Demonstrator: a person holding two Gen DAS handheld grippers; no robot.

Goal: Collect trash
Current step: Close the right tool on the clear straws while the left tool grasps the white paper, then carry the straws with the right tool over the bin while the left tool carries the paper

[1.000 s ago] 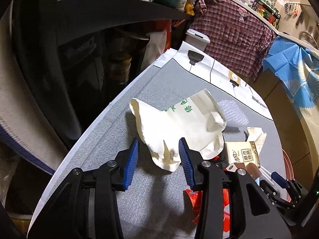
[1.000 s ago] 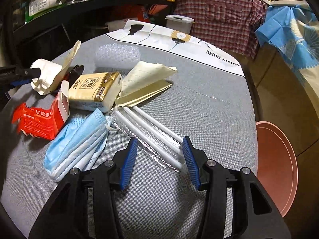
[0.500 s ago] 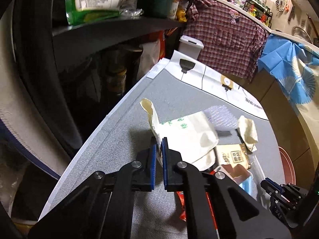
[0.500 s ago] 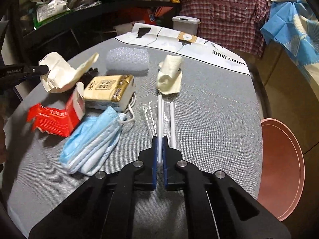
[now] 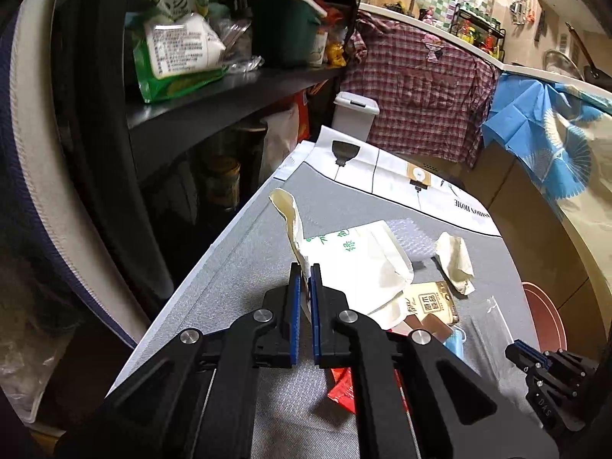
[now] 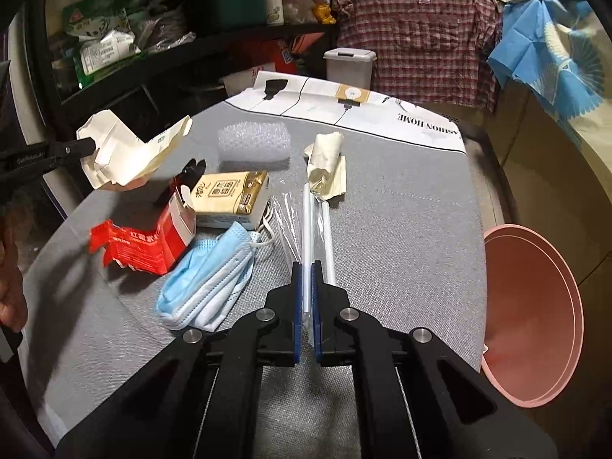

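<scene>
Left wrist view: left gripper [image 5: 305, 271] fingers clenched on cream paper bag [image 5: 359, 264], raised clear of tabletop [image 5: 229, 279] at frame centre, presumably for disposal. Right wrist view: right gripper [image 6: 306, 271] clamped on wrapped straws [image 6: 308, 229], long axis pointing up-frame; pink bin [image 6: 531, 306] waiting at right edge.

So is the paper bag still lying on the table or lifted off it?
Lifted. The left gripper is shut on the paper bag's edge, and the right wrist view shows it hanging above the table, shadow beneath.
</scene>
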